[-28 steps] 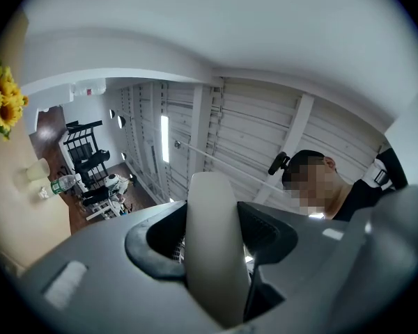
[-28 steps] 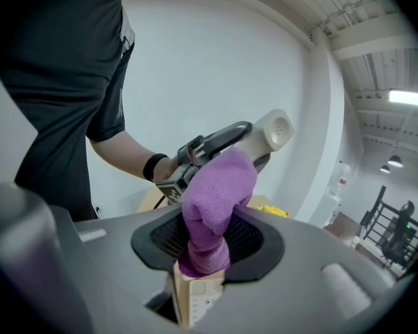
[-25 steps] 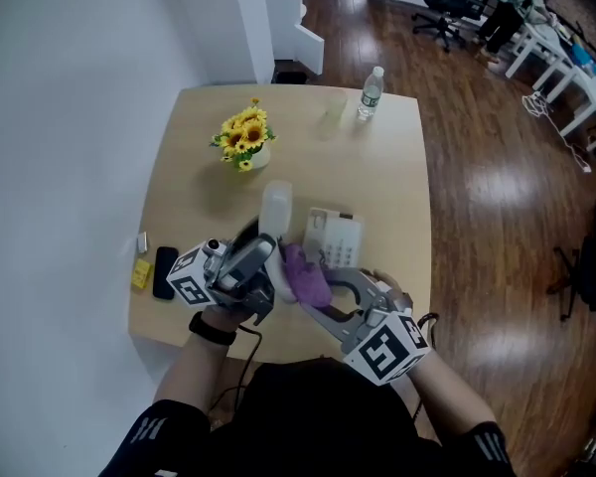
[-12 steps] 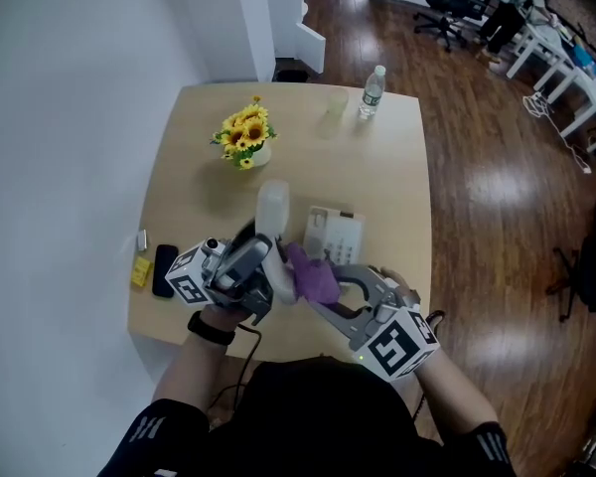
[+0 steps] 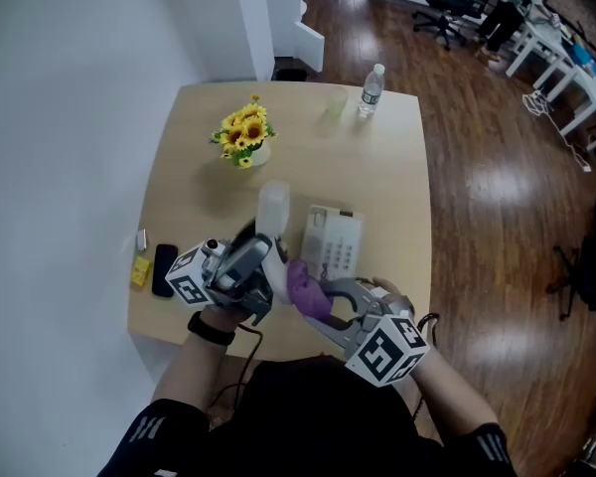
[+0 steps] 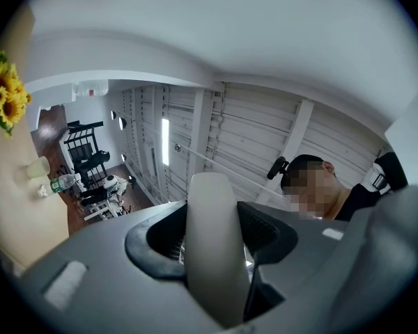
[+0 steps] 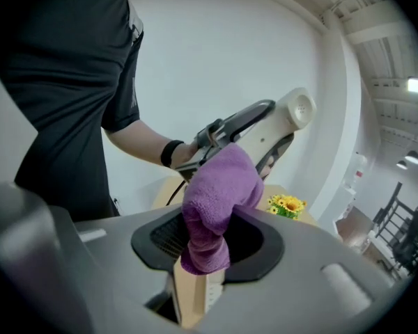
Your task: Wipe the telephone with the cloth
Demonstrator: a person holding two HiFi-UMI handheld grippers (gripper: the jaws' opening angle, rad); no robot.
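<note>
The telephone handset [image 5: 272,212] is raised above the near half of the desk [image 5: 377,177], its upper end tilted up. The left gripper [image 5: 262,262] has its jaws clamped across the handset's middle. The purple cloth [image 5: 307,287] is pinched in the jaws of the right gripper [image 5: 319,303] and sits against the handset's lower part. The telephone base [image 5: 335,238] rests on the desk just beyond the cloth. A sunflower pot [image 5: 244,137] stands toward the far left corner, a water bottle [image 5: 371,91] by the far edge, and a black smartphone [image 5: 164,271] by the left edge.
</note>
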